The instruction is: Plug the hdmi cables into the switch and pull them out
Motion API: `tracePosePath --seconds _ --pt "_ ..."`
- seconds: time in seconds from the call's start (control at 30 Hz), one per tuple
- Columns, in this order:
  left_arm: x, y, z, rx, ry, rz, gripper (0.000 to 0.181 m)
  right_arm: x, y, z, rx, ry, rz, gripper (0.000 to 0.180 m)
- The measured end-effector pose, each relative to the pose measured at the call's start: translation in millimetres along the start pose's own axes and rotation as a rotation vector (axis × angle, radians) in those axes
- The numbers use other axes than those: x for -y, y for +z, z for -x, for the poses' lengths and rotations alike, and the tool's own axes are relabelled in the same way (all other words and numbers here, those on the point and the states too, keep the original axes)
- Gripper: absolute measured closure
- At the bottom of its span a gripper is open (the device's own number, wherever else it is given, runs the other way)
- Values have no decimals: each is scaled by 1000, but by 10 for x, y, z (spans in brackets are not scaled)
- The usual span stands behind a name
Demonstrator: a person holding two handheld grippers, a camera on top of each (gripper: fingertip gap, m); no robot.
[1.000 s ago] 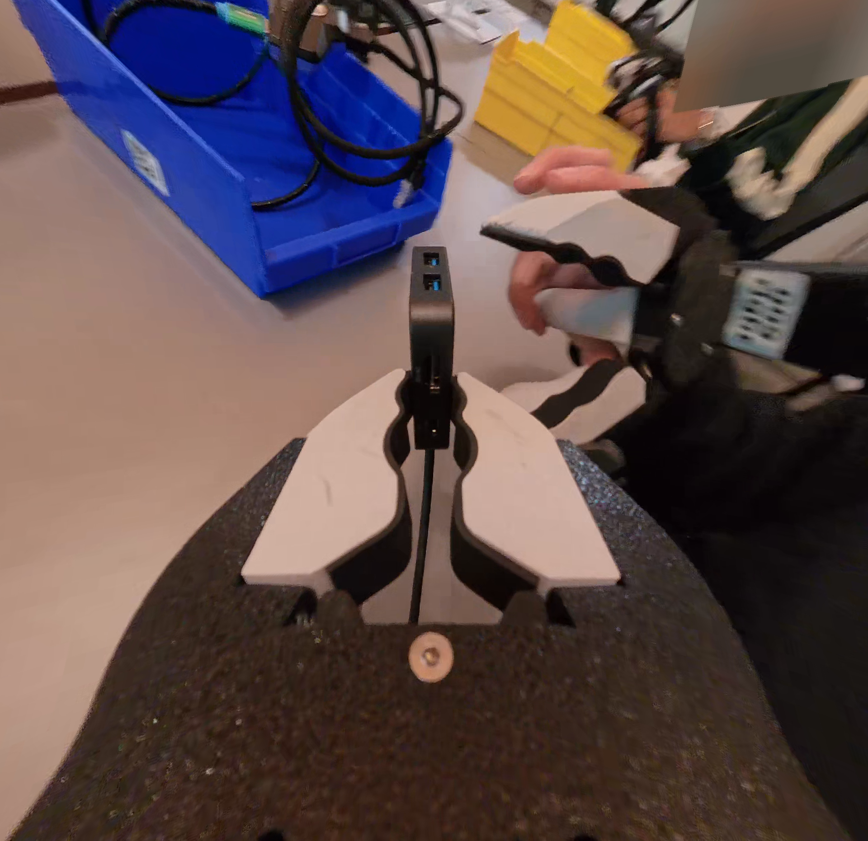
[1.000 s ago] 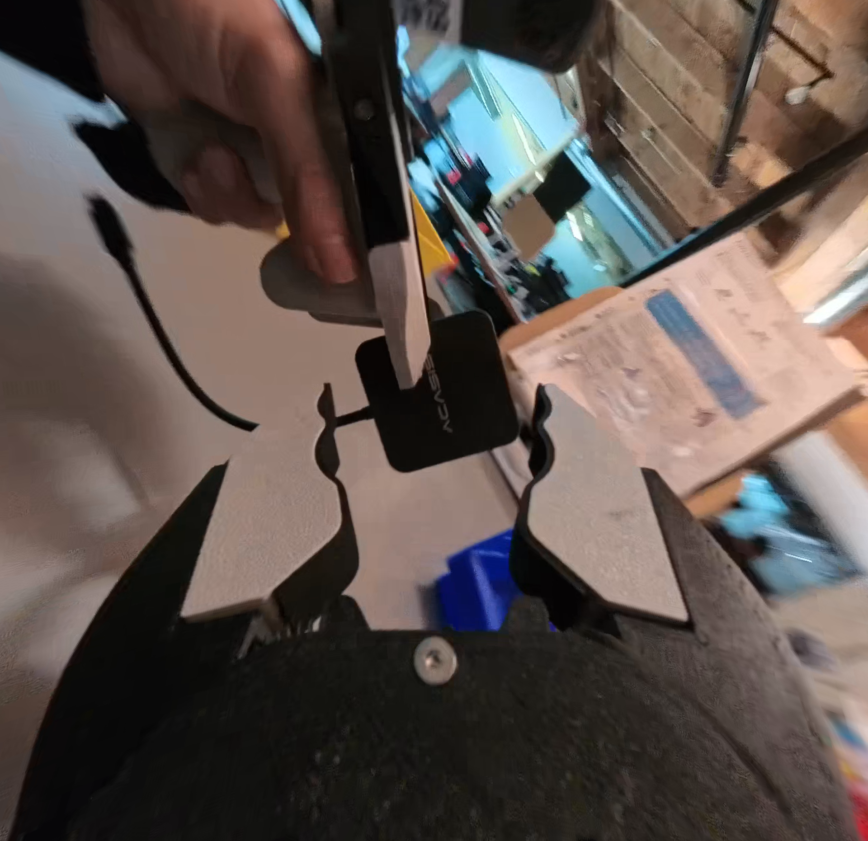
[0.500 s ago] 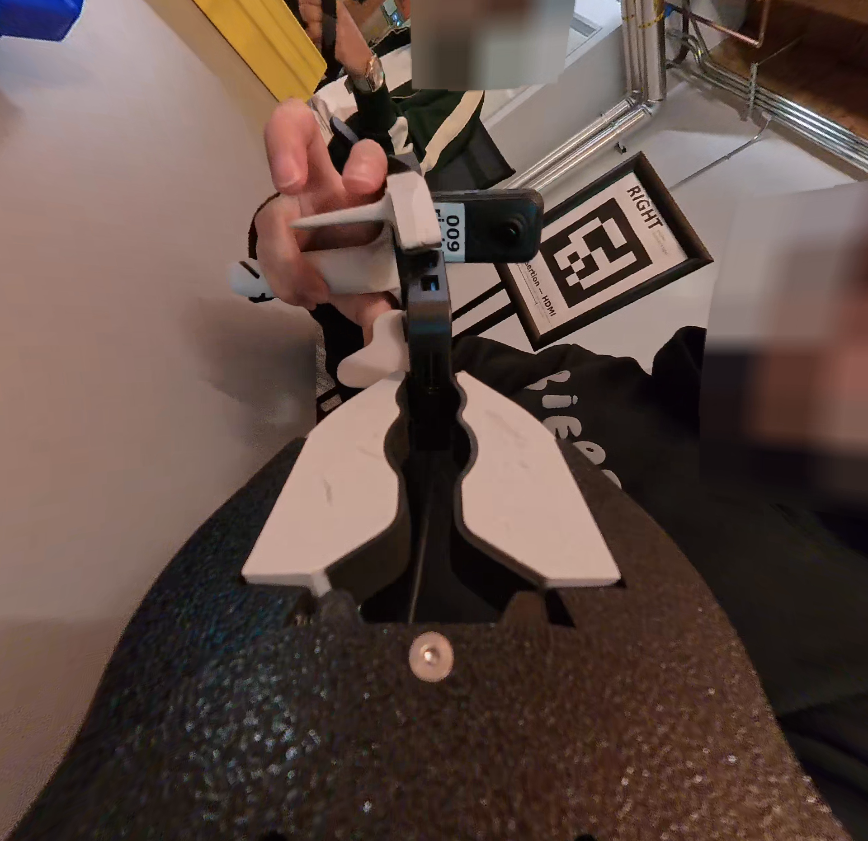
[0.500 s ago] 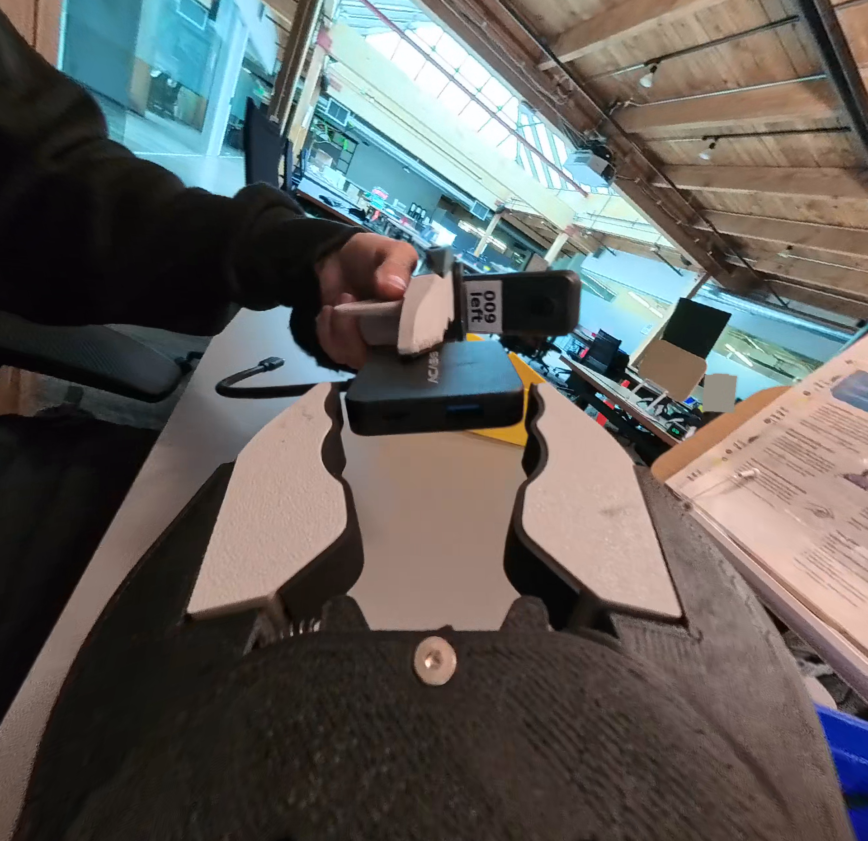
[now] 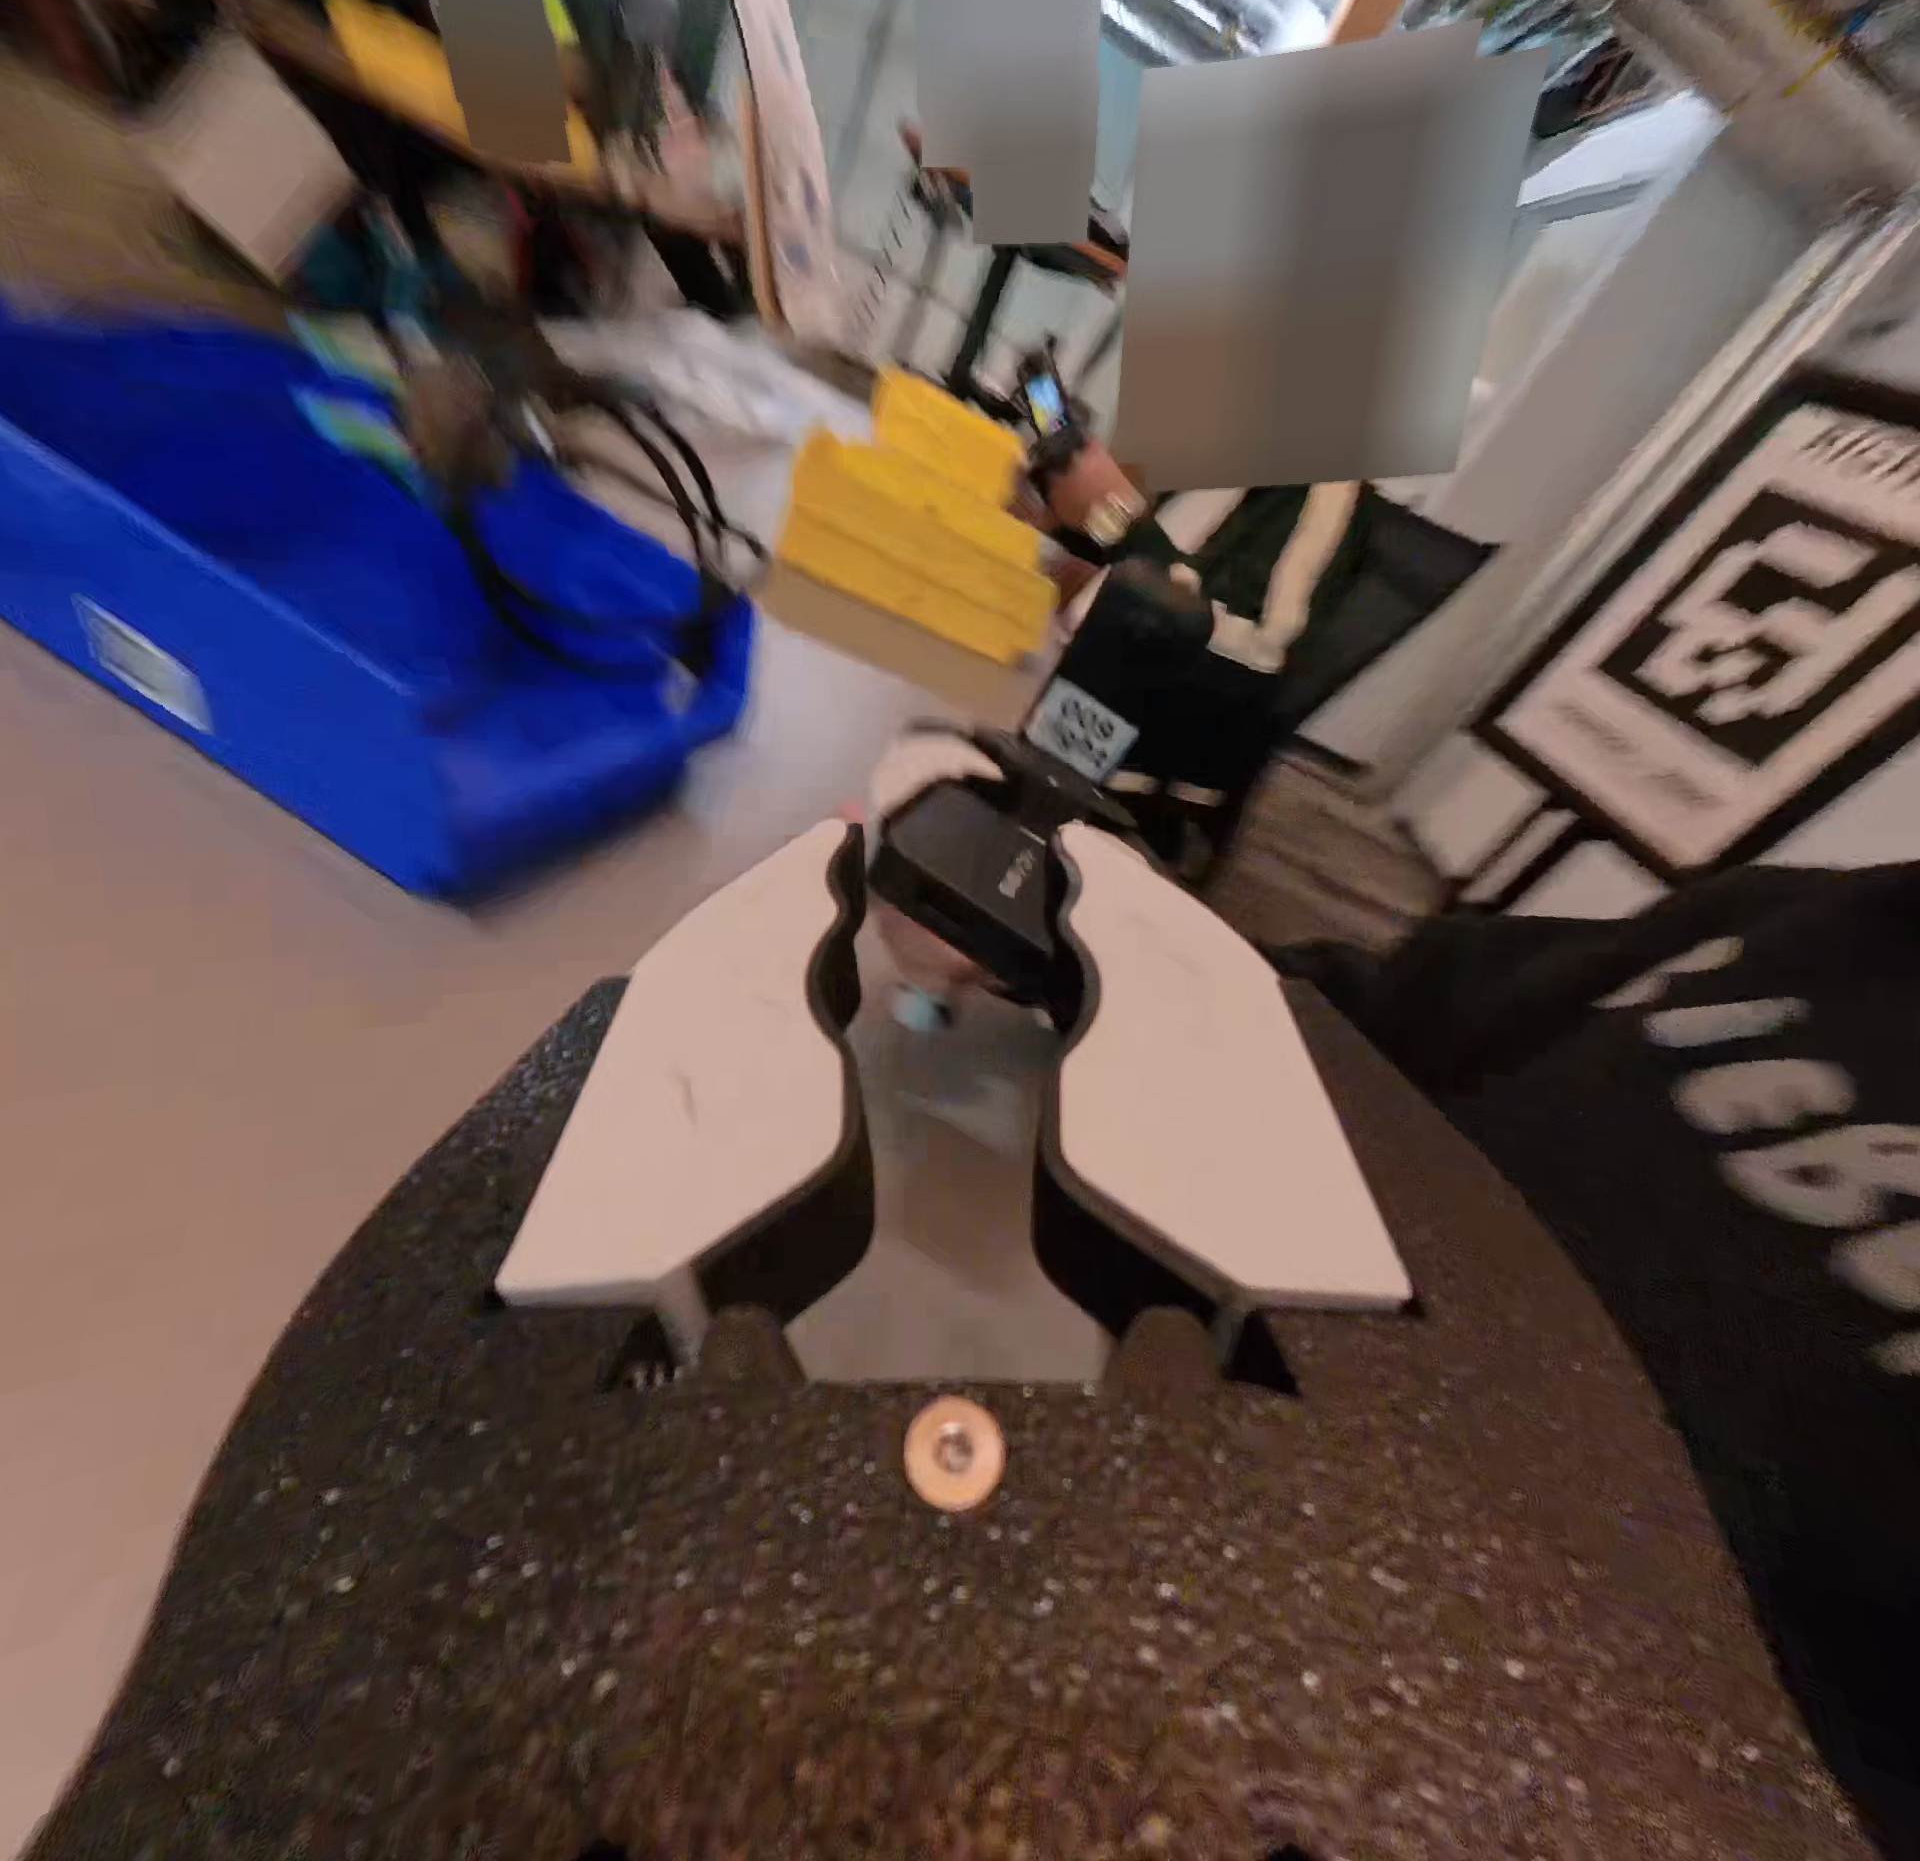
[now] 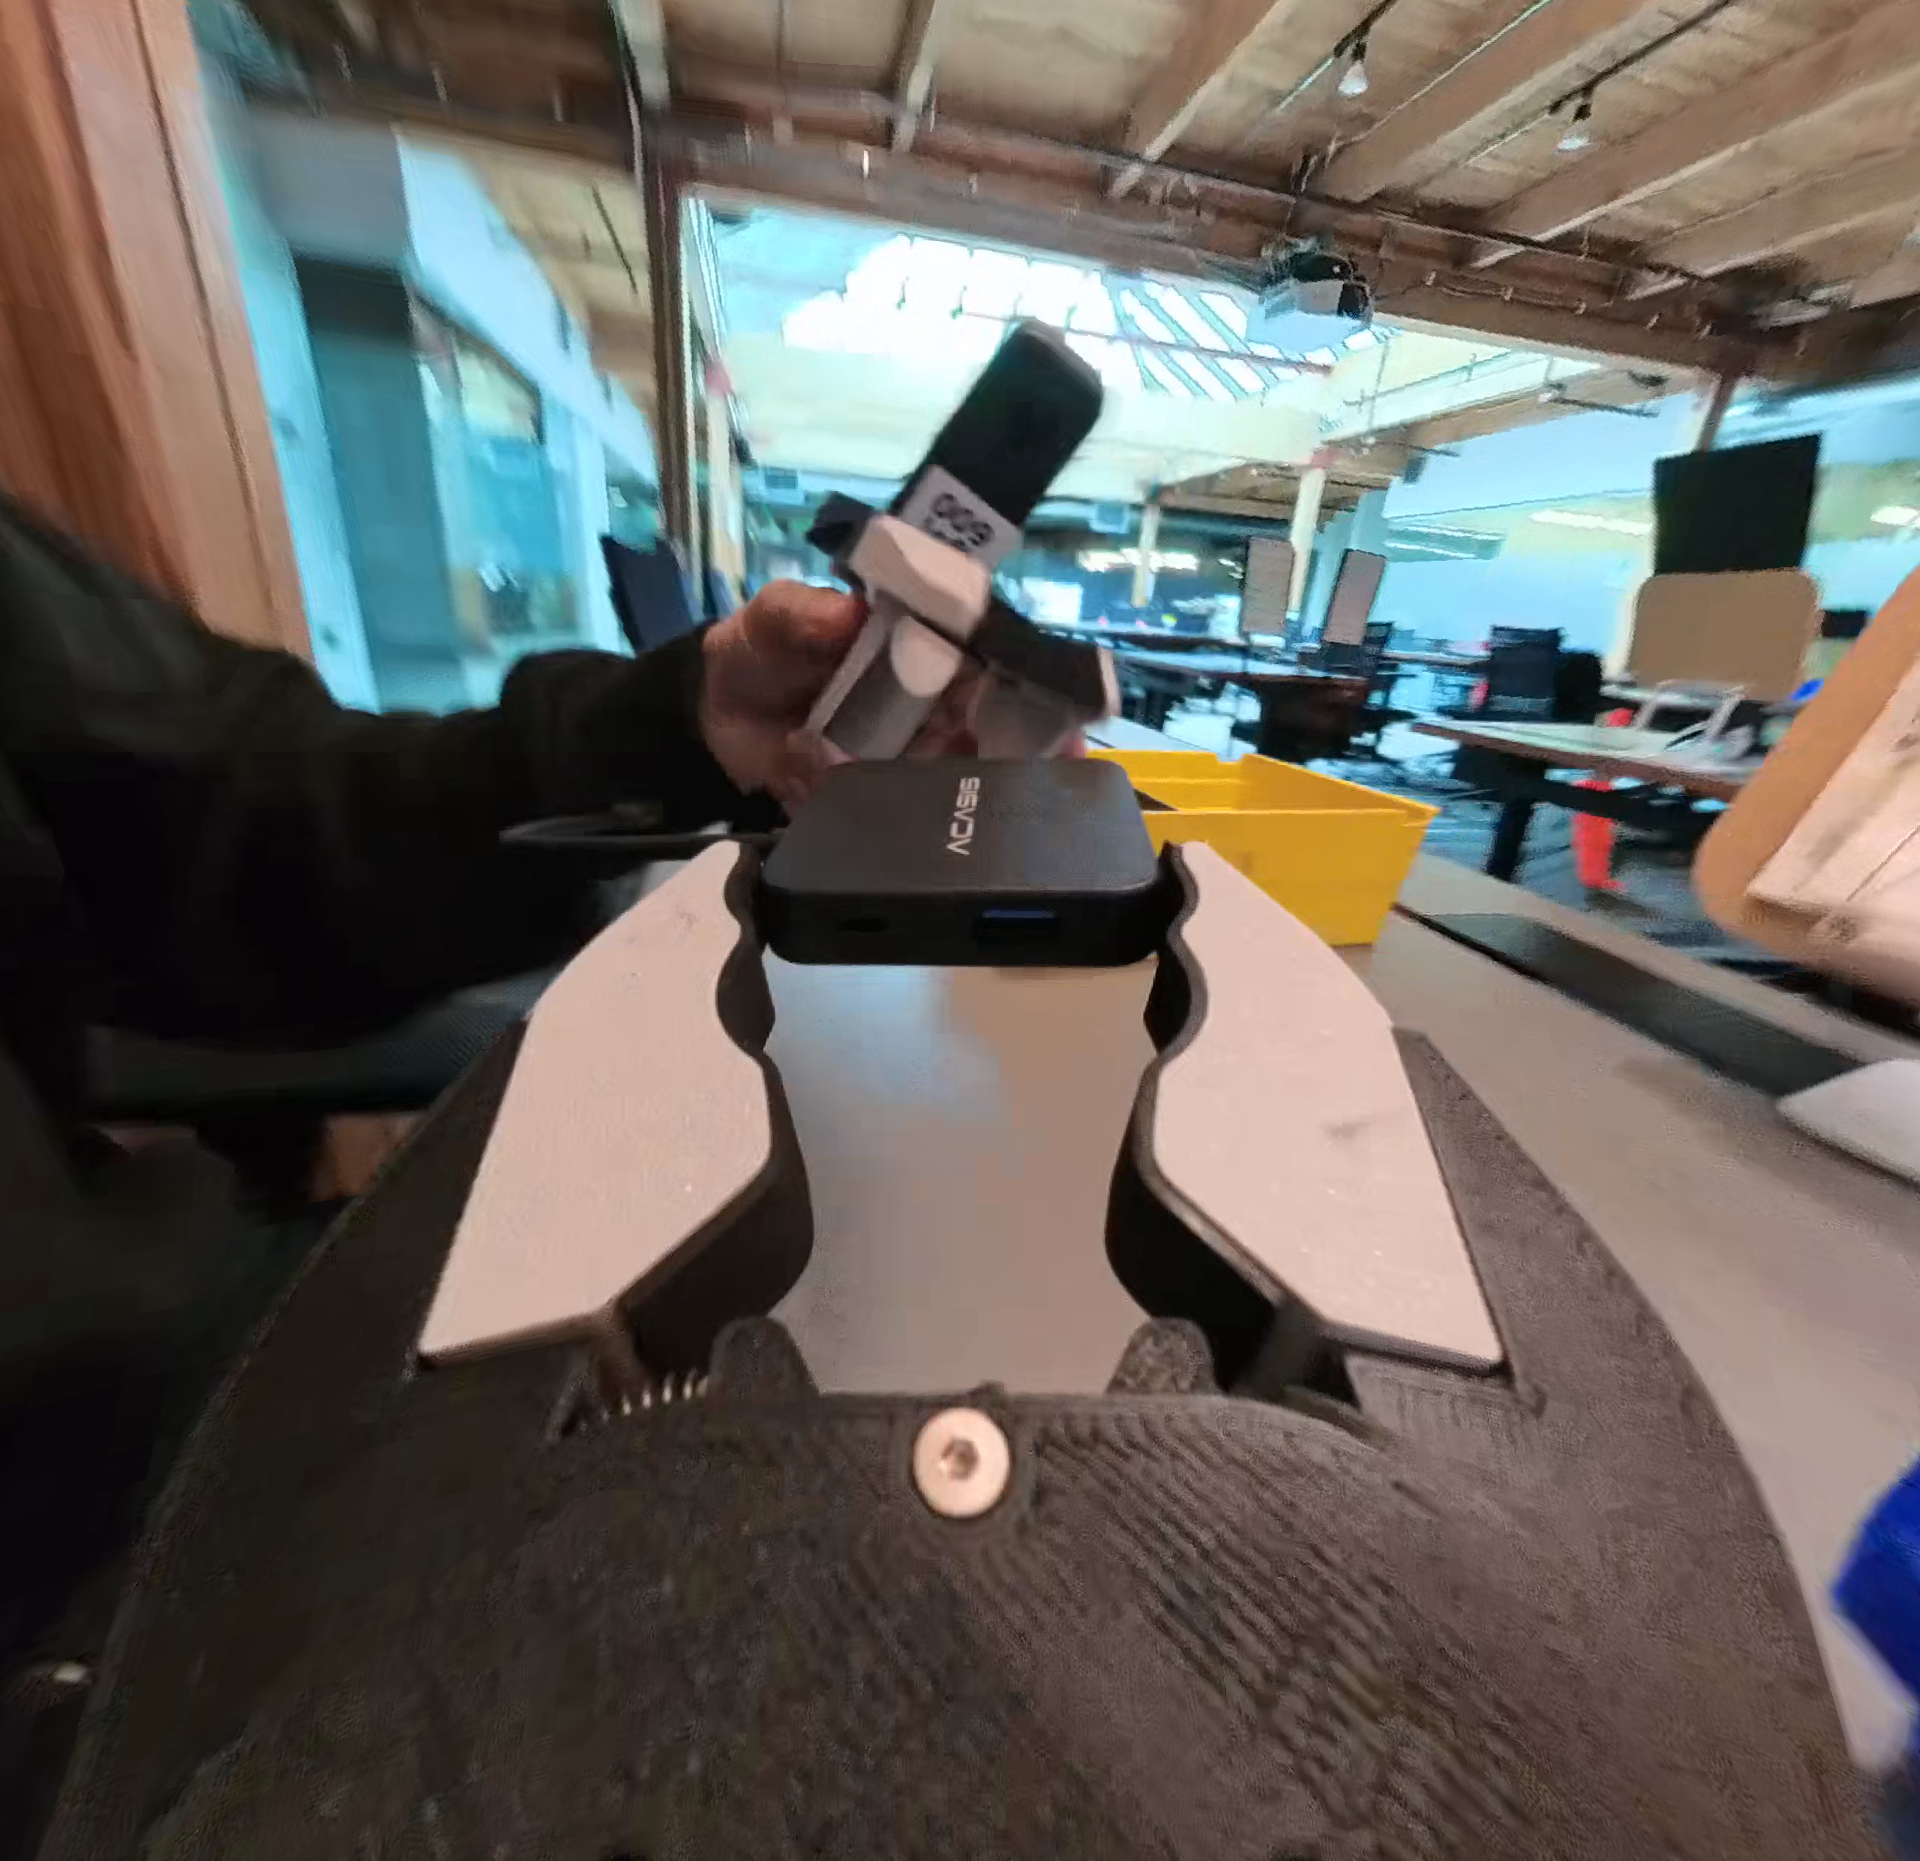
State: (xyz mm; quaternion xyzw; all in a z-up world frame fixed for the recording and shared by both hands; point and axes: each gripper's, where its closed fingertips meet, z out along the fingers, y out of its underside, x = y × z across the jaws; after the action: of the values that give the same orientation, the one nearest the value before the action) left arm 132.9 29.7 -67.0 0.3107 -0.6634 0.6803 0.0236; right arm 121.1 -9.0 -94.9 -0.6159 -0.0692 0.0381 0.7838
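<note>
Here the flat black rectangular plastic switch (image 6: 961, 871) sits crosswise between the tips of the right gripper (image 6: 961, 912), its two short sides pressed against the notched inner edges of the white fingers (image 6: 634, 1115), so this gripper is clamped on it. The switch is held level above the grey tabletop (image 6: 956, 1136), with its port side facing the camera and a thin black cable (image 6: 613, 835) leaving its far left corner.

In the left wrist view the same switch (image 5: 971, 892) appears just beyond the tips of the left gripper (image 5: 961, 881), tilted, with its right part hidden behind the right finger. The left gripper's fingers stand apart with a clear gap between them, and nothing is clamped there; whether a fingertip touches the switch cannot be told through the blur.

Farther off on the table lie a large blue plastic bin (image 5: 343, 689) holding coiled black cables (image 5: 623, 523), and a stack of yellow plastic trays (image 5: 914, 544) beyond it.
</note>
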Motion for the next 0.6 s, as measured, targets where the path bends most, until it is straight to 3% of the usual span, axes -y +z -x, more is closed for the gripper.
tracePosePath --seconds 0.1,0.2,0.33,0.43,0.5,0.57,0.6 --pt "182 -288 99 223 420 -34 137 -17 -111 -88 30 207 -109 107" --pt "-88 -376 289 415 794 140 122 -55 -96 -104 78 358 -175 107" --pt "-458 -148 319 514 1195 229 123 -133 7 -54 159 491 -190 107" --pt "-543 44 251 530 1299 208 124 -206 51 45 195 481 -139 107" --pt "-582 155 169 476 1314 181 136 -282 96 100 200 467 -95 108" --pt "-661 249 70 380 1333 194 160 -330 140 186 230 459 -67 108" --pt "-689 266 59 353 1352 220 161 -316 145 202 234 455 -78 108"
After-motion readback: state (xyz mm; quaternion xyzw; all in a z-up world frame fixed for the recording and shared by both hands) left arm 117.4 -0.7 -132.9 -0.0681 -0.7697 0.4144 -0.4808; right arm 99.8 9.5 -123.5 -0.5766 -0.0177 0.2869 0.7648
